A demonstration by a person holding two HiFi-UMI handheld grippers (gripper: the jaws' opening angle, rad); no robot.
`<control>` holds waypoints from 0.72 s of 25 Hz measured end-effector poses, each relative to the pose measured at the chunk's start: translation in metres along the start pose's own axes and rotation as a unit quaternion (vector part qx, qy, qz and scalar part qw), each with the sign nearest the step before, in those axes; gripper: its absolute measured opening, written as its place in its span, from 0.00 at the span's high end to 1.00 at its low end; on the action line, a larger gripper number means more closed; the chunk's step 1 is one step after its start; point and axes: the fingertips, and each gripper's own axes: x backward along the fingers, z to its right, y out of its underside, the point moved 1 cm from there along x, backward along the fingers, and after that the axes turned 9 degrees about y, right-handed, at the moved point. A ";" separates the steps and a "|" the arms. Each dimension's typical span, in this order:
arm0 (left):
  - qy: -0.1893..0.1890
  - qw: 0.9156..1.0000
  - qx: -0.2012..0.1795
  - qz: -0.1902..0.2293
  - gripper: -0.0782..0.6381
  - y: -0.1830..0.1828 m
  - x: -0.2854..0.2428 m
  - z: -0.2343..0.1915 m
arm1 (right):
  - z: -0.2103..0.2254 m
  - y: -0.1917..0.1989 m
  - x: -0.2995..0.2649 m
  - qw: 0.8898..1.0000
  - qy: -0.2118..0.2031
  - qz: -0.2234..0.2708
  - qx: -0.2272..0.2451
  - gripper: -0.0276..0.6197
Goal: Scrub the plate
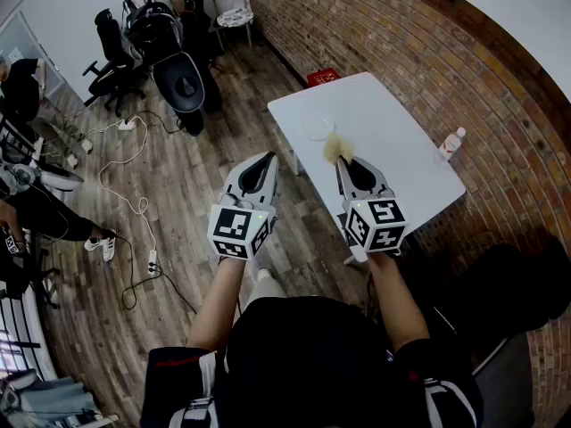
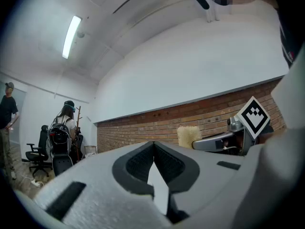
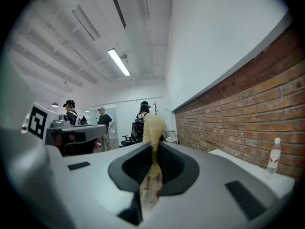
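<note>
A small clear plate [image 1: 318, 128] lies on the white table [image 1: 393, 150], near its far left part. My right gripper [image 1: 342, 162] is shut on a pale yellow sponge [image 1: 335, 146], which sticks out past the jaw tips above the table, short of the plate. In the right gripper view the sponge [image 3: 153, 128] is pinched between the jaws and stands up beyond them. My left gripper [image 1: 270, 159] is shut with nothing in it, held level over the wooden floor just left of the table's edge. In the left gripper view the sponge [image 2: 188, 136] shows at right, beside the other gripper.
A plastic bottle [image 1: 451, 143] stands at the table's right edge by the brick wall [image 1: 375, 25]. Office chairs [image 1: 114, 61], cables [image 1: 134, 203] on the floor and people stand at the left. A red crate [image 1: 323, 77] sits behind the table.
</note>
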 end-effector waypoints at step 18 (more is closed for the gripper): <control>0.006 1.000 -0.001 -0.006 0.86 -0.001 -0.003 0.004 | 0.003 -0.003 0.007 1.000 -0.012 0.011 -0.005 0.90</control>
